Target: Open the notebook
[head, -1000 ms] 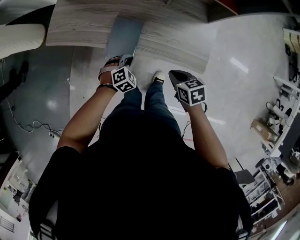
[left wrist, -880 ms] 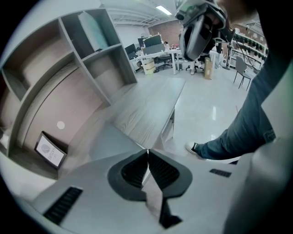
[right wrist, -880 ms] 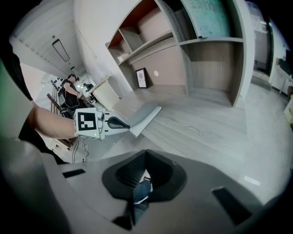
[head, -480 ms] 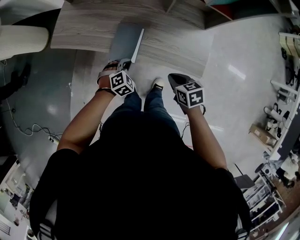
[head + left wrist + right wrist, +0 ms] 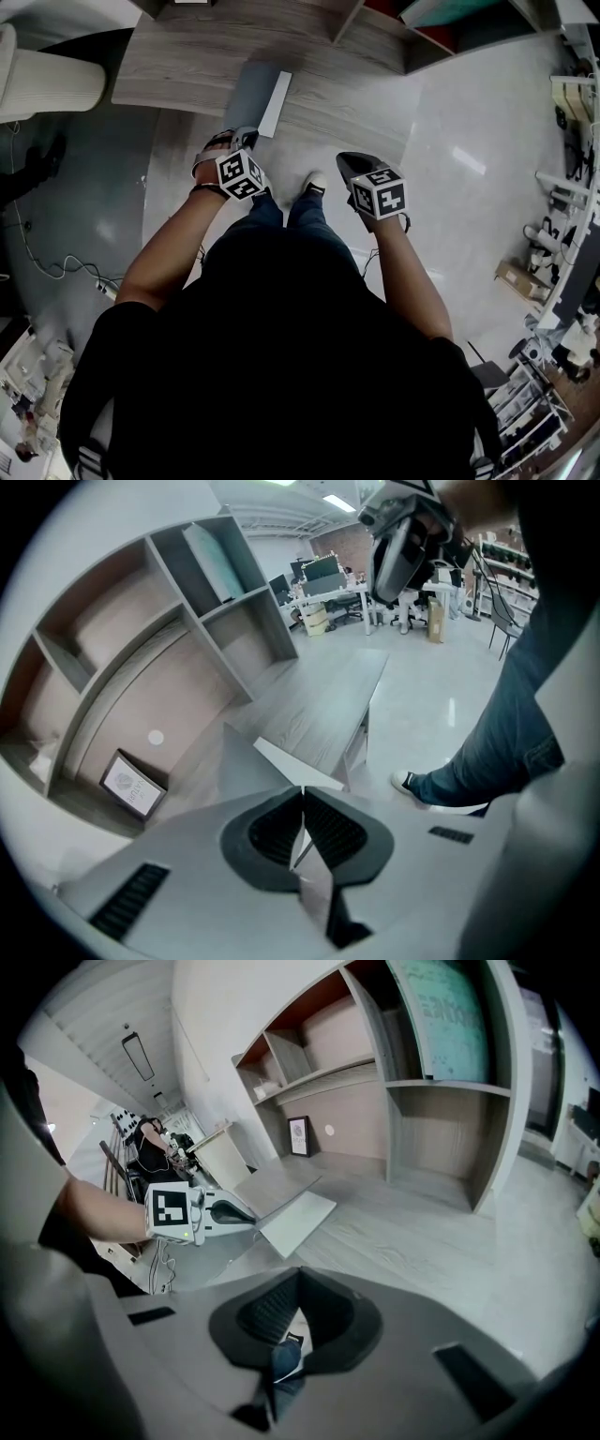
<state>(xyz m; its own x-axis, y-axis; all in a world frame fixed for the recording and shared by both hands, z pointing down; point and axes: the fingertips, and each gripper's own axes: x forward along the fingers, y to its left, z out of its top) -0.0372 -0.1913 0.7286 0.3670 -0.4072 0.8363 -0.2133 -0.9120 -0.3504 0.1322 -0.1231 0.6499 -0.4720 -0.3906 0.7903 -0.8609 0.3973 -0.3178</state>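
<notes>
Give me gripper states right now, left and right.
Left gripper: closed on the notebook cover.
Right gripper: closed, holding nothing.

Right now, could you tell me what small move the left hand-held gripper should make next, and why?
Probably swing the notebook cover up and over, away from the white page. The left hand-held gripper is shut on the cover's edge, and the cover is only partly raised, not yet lying open.

Even overhead light, glare on floor (image 5: 473, 155), fisheye-warped edges
</notes>
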